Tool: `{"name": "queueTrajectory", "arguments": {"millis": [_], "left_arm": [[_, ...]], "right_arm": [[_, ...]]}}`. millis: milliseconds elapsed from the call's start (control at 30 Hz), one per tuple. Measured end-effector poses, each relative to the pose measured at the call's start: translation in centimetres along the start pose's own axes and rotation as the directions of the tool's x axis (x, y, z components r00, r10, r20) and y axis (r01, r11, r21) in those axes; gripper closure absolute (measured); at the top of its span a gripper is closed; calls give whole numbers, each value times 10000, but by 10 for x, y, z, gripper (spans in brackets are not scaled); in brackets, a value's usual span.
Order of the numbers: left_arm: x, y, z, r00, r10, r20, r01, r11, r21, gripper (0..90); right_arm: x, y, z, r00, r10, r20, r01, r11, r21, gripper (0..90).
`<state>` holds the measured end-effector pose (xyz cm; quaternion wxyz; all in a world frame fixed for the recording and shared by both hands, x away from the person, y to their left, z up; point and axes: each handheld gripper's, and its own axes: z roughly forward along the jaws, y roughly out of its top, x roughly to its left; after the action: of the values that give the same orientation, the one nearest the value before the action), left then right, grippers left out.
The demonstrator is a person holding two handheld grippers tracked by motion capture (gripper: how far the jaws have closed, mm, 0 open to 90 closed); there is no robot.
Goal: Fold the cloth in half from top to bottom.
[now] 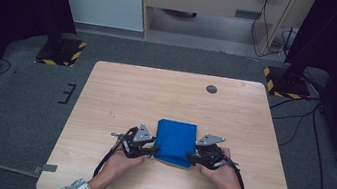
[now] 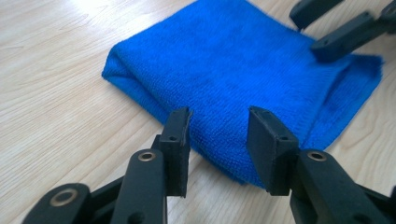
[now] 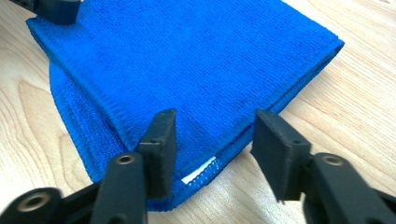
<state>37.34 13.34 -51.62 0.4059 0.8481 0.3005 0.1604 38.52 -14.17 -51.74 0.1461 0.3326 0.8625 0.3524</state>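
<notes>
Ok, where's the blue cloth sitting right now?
In the high view the folded blue cloth lies on the wooden table, toward its near edge, between the left claw and the right claw.

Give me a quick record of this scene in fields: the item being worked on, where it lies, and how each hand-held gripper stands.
item: folded blue microfibre cloth
location: near middle of the wooden table, lying flat
left hand-held gripper: jaws open, straddling the cloth's edge, not pinching it
right hand-held gripper: jaws open, at the opposite edge, near a small white tag
hands: one on each side of the cloth
</notes>
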Motion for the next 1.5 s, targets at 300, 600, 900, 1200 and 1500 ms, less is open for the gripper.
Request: {"name": "queueTrajectory", "arguments": {"millis": [300, 600, 900, 1200, 1500], "left_arm": [[0, -1, -1, 9998, -118, -150, 114, 9996, -260, 462], [14, 6, -6, 9983, -371, -443, 336, 9964, -773, 282], [28, 4, -8, 9937, -730, -845, 672, 9953, -692, 136], [38, 4, -12, 9897, -1065, -960, 999, 9924, -716, 101], [46, 2, -17, 9874, -1240, -983, 1182, 9910, -635, 76]], "right_arm": [[1, 1, -1, 9997, -212, 98, 214, 9996, -194, 306], [-16, 12, -2, 9994, 153, 306, -130, 9972, -732, 162], [-33, 17, -3, 9950, 657, 753, -597, 9950, -796, 129], [-43, 21, -9, 9926, 832, 881, -748, 9926, -954, 118], [-50, 22, -15, 9887, 1057, 1059, -944, 9898, -1063, 115]]}}
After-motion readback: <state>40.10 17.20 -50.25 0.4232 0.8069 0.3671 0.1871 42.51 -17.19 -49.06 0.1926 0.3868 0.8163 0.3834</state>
